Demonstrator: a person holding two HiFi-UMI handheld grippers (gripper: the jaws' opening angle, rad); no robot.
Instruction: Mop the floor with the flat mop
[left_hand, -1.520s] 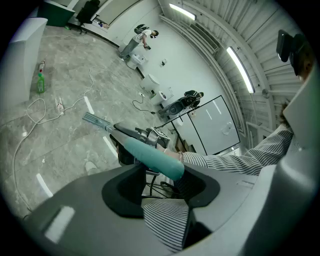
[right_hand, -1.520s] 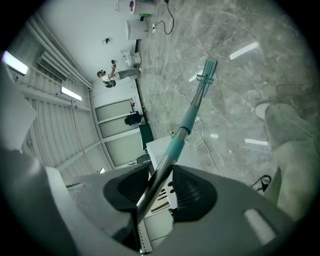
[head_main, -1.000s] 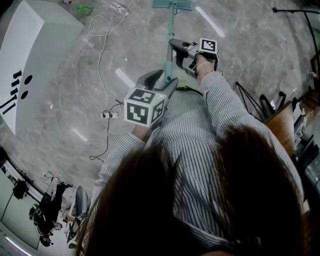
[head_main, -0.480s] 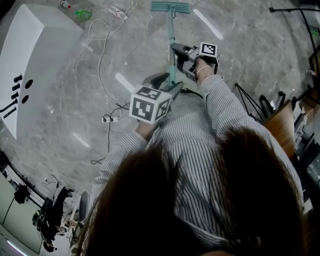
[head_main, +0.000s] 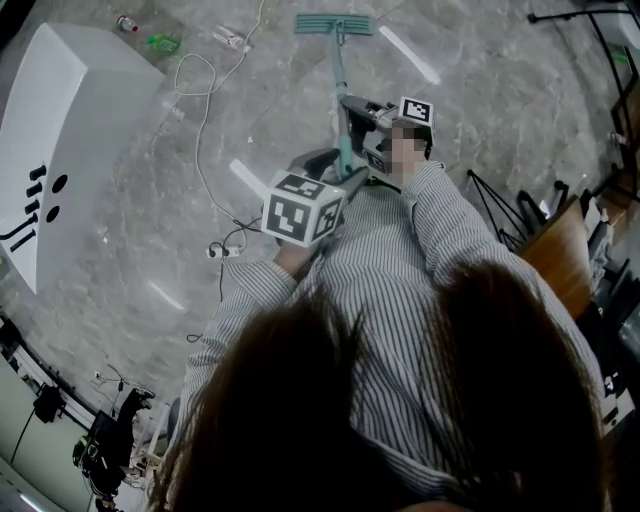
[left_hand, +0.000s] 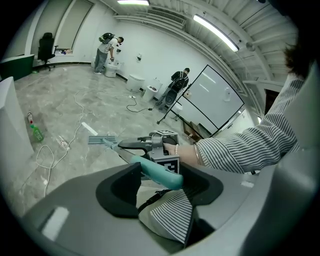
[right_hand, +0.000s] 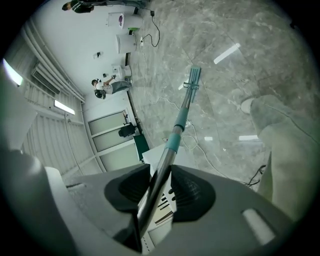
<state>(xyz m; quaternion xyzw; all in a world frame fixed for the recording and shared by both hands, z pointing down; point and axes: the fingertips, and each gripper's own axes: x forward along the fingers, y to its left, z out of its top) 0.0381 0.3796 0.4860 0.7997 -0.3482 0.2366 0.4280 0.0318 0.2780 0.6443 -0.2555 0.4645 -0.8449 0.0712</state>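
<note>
White cable (head_main: 197, 150), green bottle (head_main: 163, 43) — beside a white box (head_main: 70, 110)

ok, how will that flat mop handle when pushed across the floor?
The mop pole looks straight, metal, so probably stiff. The mop head lies flat on the floor, likely sliding rather than tipping. Left claw and right claw grip apart, which should curb twisting.

Grey marbled floor (head_main: 520, 110), large white cabinet (head_main: 70, 110) at left, white cable (head_main: 200, 130) trailing beside it, green bottle (head_main: 160, 43) far left, white walls (left_hand: 150, 55), ceiling strip lights (left_hand: 215, 31), black office chair (left_hand: 46, 45) and black-framed board (left_hand: 212, 97) far off.
</note>
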